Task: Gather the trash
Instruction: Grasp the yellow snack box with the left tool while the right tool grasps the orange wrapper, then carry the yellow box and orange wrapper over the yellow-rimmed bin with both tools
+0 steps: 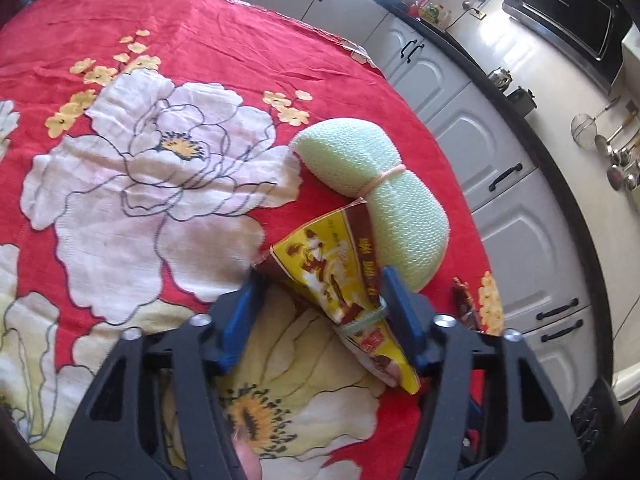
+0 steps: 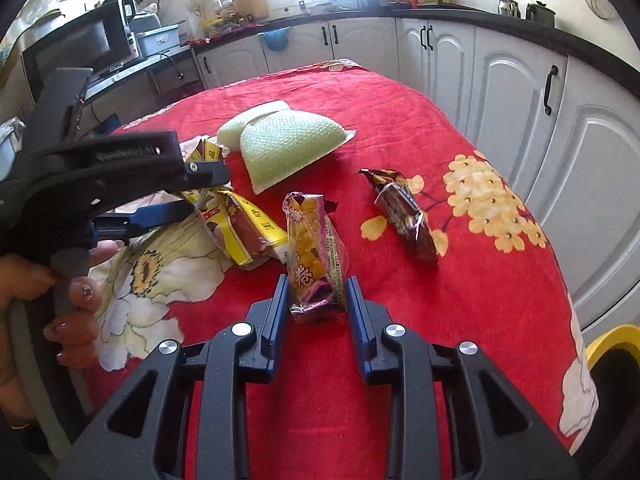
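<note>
A worktop (image 2: 460, 300) draped in a red cloth printed with big white and yellow flowers fills both views, with white kitchen cabinets (image 2: 516, 92) beyond its far edge. On it lies a pale green knitted scrubbing pad (image 1: 360, 184) cinched in the middle by a thin band, just beyond the trash.

The left tool (image 1: 320, 280) has its blue-padded jaws set either side of a crumpled yellow and brown snack wrapper (image 1: 340, 276); the right pad touches it, but a gap shows at the left pad, so I cannot tell whether it is truly clamped. In the right wrist view this wrapper (image 2: 244, 232) rests on the cloth under that tool (image 2: 200, 188), with a hand (image 2: 76, 300) gripping the handle.

The right tool (image 2: 317, 292) stands partly open, its fingers flanking a yellow and purple foil snack packet (image 2: 316, 256) lying lengthwise between them.

A smaller dark brown foil wrapper (image 2: 404, 212) lies apart to the right, near the yellow blossoms.
</note>
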